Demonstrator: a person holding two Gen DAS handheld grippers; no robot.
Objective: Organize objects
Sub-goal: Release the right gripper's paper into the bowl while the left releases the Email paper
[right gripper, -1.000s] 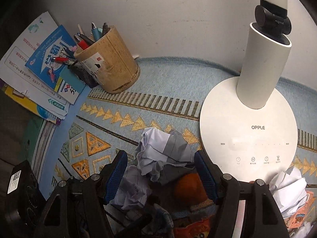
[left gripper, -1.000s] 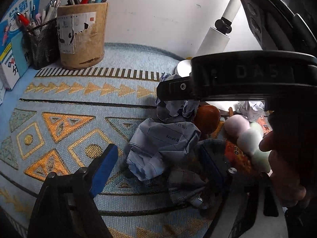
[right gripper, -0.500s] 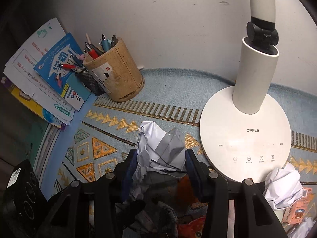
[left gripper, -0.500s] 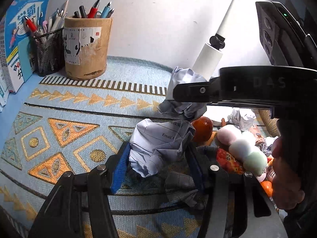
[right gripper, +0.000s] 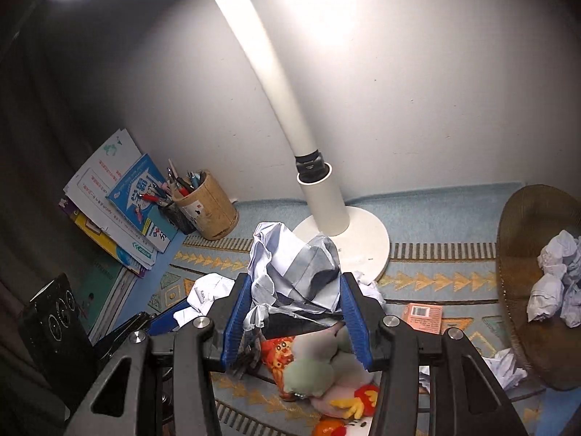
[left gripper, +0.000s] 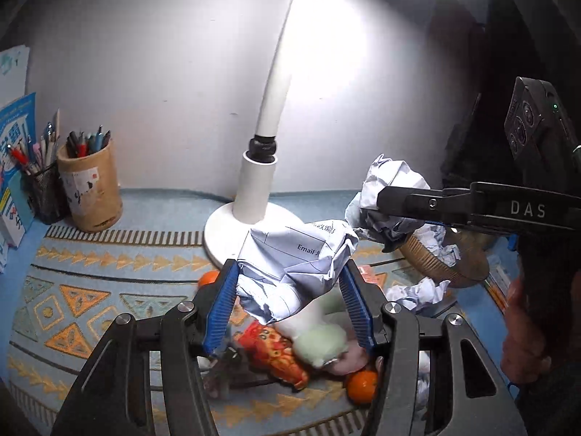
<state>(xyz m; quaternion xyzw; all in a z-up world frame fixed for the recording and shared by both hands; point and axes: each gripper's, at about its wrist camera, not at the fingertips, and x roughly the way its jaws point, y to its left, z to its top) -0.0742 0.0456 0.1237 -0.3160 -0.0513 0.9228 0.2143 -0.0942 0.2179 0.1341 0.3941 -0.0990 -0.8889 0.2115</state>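
Note:
My left gripper (left gripper: 288, 303) is shut on a crumpled paper ball (left gripper: 294, 265) printed with "Email" and holds it above the mat. My right gripper (right gripper: 294, 316) is shut on a second crumpled paper ball (right gripper: 294, 269), also lifted. In the left wrist view the right gripper (left gripper: 395, 200) carries its paper ball (left gripper: 394, 185) over a wicker basket (left gripper: 435, 261). The basket (right gripper: 515, 265) at the right holds several paper balls (right gripper: 555, 279). Below both grippers lie a plush toy (right gripper: 316, 370), an orange snack packet (left gripper: 276, 352) and an orange (left gripper: 361, 385).
A white desk lamp (right gripper: 326, 214) stands on the patterned mat (left gripper: 90, 283) at the back. A pen cup (right gripper: 207, 207) and books (right gripper: 120, 210) are at the left. More crumpled paper (left gripper: 417, 290) and a small pink box (right gripper: 423, 318) lie near the basket.
Both grippers closed on paper balls and lifted them off the mat. Both views rose and swung right, bringing the basket into sight.

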